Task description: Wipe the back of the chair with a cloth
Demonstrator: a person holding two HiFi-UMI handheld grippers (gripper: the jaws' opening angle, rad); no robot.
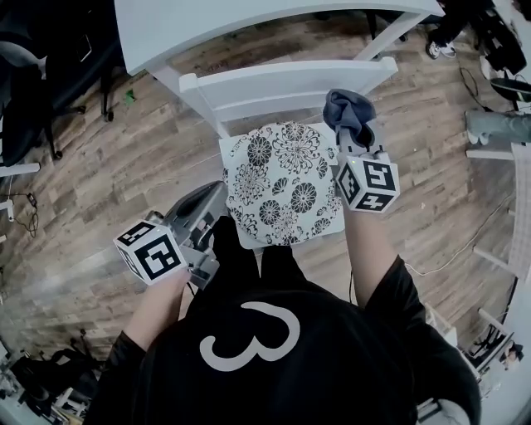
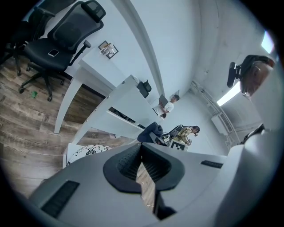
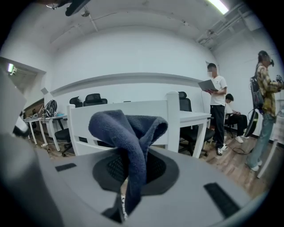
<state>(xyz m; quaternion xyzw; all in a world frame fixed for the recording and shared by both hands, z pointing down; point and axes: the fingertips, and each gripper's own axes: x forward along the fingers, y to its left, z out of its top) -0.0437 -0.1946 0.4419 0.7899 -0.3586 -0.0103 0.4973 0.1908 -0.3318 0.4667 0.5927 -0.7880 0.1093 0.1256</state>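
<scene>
Left gripper: it is low at the near left, well apart from the chair. Its jaws are almost together and nothing is between them; only the floor shows through the thin slit.
Right gripper: it is at the near right, and its jaws are closed on a dark blue cloth. They pinch one narrow fold. The rest of the cloth is bunched above the jaws, and a tail hangs below.
Cushion: it has a flower pattern and lies on the seat, between the person and the back.
Chair back: it is white, with a top rail and a lower slat. The cloth is just beside its right end; contact cannot be told.
Risk, grip: probably the fold can slip out when the cloth drags on the rail, because so little of it is pinched.
Risk, contact: the bunch is small, so the hard jaw tips may rub the paint instead of the cloth.
Risk, chair: nothing steadies the chair, so a firm push may slide it toward the table just behind.
Far: a standing person is well apart from the chair, so a collision seems unlikely.
</scene>
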